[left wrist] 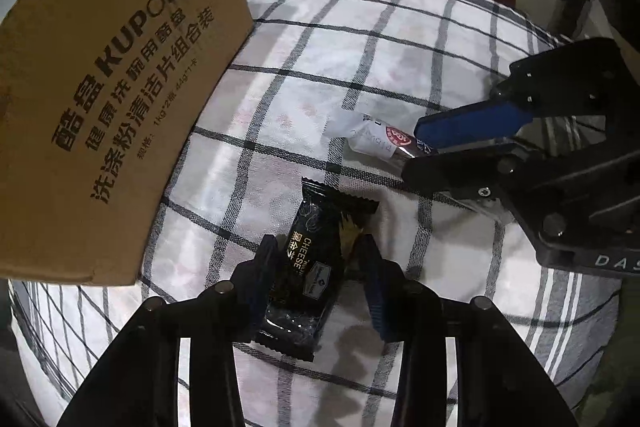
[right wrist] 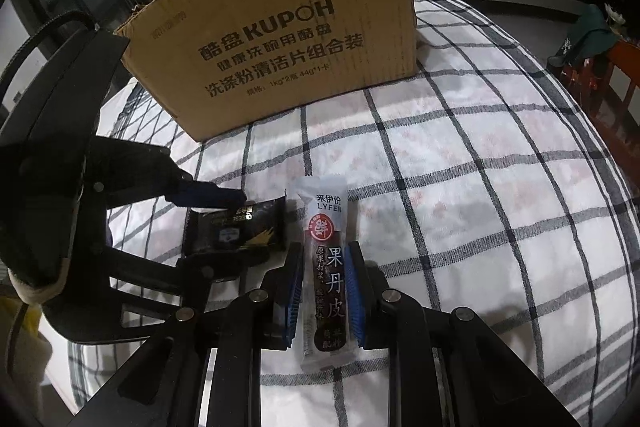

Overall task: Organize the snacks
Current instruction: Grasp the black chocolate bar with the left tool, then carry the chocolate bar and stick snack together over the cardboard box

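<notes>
Working over a plaid cloth (right wrist: 480, 163) with 2 snacks lying side by side, near the front of a cardboard box (right wrist: 288, 47) standing at the far side.

Straddling the black cheese snack (left wrist: 316, 267) with the left gripper (left wrist: 320, 279): fingers partly spread, the left pad touching the wrapper's edge, the right pad standing just off it, so not yet gripping. Packet lying flat on the cloth, angled, left of the second snack.

Clamping the fruit leather strip (right wrist: 326, 267) with the right gripper (right wrist: 322, 291): both blue pads pressing the long sides of the packet, which is lying lengthwise between them, right of the black one.

Risking, on the left, a skewed pinch: with only 1 pad in contact, closing could push the slick wrapper sideways or twist it out. Risking also a pinch of cloth under either packet, dragging the fabric on lifting. Crowding too: 2 grippers working very close, likely bumping if both are lifted toward the box together.
</notes>
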### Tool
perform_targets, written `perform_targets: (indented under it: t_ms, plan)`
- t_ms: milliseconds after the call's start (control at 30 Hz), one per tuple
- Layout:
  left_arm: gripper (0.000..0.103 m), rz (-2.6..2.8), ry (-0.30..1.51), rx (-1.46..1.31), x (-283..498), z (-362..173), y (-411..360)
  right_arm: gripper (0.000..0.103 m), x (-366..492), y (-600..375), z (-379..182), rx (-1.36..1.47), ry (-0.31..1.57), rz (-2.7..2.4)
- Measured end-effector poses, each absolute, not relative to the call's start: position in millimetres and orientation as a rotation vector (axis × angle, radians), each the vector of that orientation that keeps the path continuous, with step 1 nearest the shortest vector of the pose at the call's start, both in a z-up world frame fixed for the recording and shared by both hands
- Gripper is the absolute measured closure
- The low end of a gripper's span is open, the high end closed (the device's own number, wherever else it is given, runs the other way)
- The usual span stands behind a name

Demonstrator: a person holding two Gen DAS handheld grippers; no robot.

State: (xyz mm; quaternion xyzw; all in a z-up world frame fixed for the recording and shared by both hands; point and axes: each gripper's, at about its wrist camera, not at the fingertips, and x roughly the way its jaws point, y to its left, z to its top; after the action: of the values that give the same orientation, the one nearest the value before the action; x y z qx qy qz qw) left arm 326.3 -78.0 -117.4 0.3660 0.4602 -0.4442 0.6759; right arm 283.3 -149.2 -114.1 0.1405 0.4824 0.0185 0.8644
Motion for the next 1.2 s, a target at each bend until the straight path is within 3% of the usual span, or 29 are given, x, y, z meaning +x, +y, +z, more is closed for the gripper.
perform_targets:
  t_ms: [100, 267, 467, 533, 800, 1200]
  plan:
    - [0.067, -0.982, 1.031, 0.799, 322.1, -115.7, -74.2, 0.089, 281.6, -148.4, -112.5, 0.29, 1.004, 0.046]
    - [0.068, -0.919, 1.032, 0.73, 317.5, -112.7, -65.3, 0.089, 280.2, -150.2, -112.6, 0.288, 0.995, 0.074]
    - [0.068, -0.737, 0.994, 0.581, 307.8, -97.5, -51.5, 0.087, 271.6, -160.6, -111.8, 0.274, 0.975, 0.076]
    - [0.068, -0.66, 1.009, 0.483, 307.0, -92.8, -41.6, 0.08, 272.0, -161.9, -111.9, 0.269, 0.969, 0.09]
    - [0.069, -0.512, 1.006, 0.128, 292.1, -72.3, -5.2, 0.08, 278.6, -147.1, -111.2, 0.228, 0.947, 0.173]
    - [0.07, -0.464, 1.011, 0.01, 283.2, -80.6, -0.2, 0.08, 289.9, -137.3, -124.8, 0.115, 0.972, 0.117]
